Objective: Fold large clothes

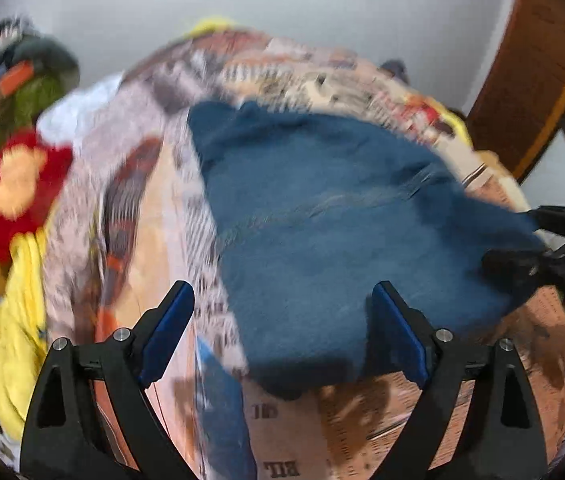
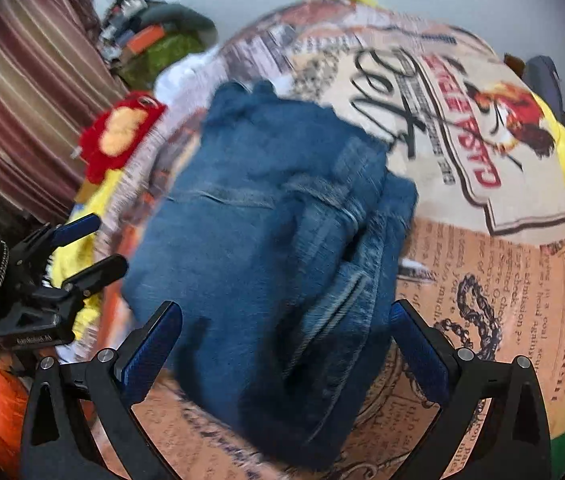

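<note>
A pair of blue jeans [image 1: 322, 216] lies folded on a bed covered with a newspaper-print sheet [image 1: 150, 216]. In the right wrist view the jeans [image 2: 266, 240] show stacked layers, with a seam and pocket on the right side. My left gripper [image 1: 282, 320] is open and empty above the near edge of the jeans. My right gripper [image 2: 282, 340] is open and empty over the near end of the jeans. The right gripper also shows in the left wrist view [image 1: 522, 240] at the jeans' right edge. The left gripper shows in the right wrist view [image 2: 86, 244] at the left, open.
A red and orange plush toy [image 1: 14, 188] and a yellow cloth [image 1: 14, 344] lie at the bed's left side. A pile of clothes [image 2: 154, 40] sits at the far left by a striped curtain [image 2: 22, 92]. A wooden headboard [image 1: 534, 76] stands at the right.
</note>
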Available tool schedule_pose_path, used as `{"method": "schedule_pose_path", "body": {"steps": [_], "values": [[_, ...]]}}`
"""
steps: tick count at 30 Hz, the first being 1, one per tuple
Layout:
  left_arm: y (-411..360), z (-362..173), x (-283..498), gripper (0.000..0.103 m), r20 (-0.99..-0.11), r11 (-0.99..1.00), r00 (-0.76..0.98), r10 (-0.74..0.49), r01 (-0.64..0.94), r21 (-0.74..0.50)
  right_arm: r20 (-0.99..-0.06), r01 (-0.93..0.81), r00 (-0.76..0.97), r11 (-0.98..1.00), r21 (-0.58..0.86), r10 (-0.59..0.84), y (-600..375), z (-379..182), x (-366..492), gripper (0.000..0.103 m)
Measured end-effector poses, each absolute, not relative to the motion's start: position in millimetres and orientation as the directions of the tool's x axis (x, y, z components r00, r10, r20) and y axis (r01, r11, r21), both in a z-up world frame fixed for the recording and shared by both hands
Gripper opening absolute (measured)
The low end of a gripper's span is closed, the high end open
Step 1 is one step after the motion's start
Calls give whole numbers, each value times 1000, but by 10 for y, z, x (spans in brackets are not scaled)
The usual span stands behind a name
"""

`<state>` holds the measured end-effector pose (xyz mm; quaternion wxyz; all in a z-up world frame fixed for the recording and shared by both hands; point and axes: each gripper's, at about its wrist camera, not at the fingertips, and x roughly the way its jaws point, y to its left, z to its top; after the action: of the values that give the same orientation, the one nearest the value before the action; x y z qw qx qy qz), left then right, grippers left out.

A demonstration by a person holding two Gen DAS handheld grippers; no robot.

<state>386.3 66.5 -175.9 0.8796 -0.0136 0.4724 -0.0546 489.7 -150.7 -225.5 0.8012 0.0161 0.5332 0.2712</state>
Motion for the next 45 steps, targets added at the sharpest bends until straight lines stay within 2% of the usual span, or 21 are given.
{"method": "schedule_pose_path", "body": {"steps": [6,10,14,18,24,32,42,45], "values": [[796,-1986,3745,92,-833,987,529,-161,92,-132,-865,-377,267,872,312,425,-1836,-2487,4975,103],[733,-1898,3672,91,-832,989,538,-134,119,-83,-860,-376,267,869,323,435,-2026,-2452,4948,103],[720,-1748,3616,91,-821,990,569,-52,137,33,-852,-383,326,881,278,410,-2089,-2244,4901,103],[806,-1584,3678,91,-800,990,598,-56,135,32,-827,-386,409,895,226,385,-2077,-2020,4977,103],[838,-1566,4094,91,-803,989,583,-124,142,-49,-822,-380,369,878,291,433,-1843,-1993,5305,103],[681,-2036,4877,92,-870,972,445,-211,189,-139,-864,-396,279,870,293,418,-1500,-2375,5795,103],[785,-2151,5753,95,-870,983,457,-183,105,-152,-882,-401,285,882,246,376,-1293,-2586,6529,103],[856,-2132,5892,95,-874,979,442,-203,64,-195,-879,-394,317,893,219,356,-1238,-2536,6659,103]]}}
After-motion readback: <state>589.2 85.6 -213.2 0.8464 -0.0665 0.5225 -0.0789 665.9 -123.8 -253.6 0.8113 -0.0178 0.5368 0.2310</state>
